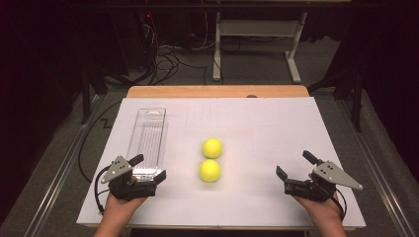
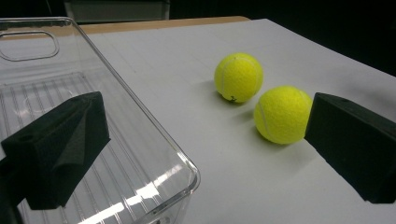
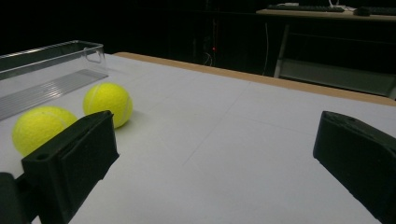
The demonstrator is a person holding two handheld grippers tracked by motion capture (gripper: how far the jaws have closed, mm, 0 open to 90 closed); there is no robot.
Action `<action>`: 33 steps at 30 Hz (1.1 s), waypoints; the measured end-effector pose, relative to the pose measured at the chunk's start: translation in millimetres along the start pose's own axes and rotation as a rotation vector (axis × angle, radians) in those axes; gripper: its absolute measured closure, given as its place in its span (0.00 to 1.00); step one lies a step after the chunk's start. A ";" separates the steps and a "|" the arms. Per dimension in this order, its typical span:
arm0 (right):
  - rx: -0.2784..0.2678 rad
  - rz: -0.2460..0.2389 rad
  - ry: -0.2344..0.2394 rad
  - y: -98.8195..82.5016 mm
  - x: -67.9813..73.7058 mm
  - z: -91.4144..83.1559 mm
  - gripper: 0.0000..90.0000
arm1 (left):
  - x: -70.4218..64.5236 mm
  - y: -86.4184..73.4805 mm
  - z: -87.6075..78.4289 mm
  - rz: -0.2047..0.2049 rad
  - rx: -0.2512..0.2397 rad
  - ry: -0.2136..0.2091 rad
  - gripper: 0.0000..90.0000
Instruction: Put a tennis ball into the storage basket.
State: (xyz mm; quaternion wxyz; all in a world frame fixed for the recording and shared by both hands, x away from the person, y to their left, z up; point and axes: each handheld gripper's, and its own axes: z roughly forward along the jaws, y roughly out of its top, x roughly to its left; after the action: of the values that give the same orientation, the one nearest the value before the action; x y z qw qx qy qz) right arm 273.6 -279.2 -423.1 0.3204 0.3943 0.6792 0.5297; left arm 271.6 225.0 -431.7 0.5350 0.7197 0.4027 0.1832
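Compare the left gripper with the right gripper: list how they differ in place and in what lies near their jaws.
The left gripper sits at the near end of the clear tray, one jaw over the tray; the right gripper hovers over bare white table. The left gripper is closer to the two tennis balls; the right gripper stands farther off. Both are open, hand-held and hold nothing.

Two yellow tennis balls, one clear plastic tray, and two hand-held grippers on one table.
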 end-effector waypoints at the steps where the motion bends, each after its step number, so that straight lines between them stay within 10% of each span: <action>1: -0.003 -0.003 -0.001 0.1 -0.2 -0.1 0.00 | 0.0 0.0 0.1 0.000 -0.001 -0.001 0.01; 33: -0.002 -0.004 0.001 -2.0 1.0 1.1 0.00 | -1.9 0.9 0.4 0.011 -0.001 -0.008 0.01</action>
State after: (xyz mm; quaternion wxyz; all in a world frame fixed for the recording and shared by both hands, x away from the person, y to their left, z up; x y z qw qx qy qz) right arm 273.7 -278.0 -425.3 0.3214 0.3923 0.6795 0.5302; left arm 271.0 223.2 -430.7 0.5360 0.7222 0.3967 0.1836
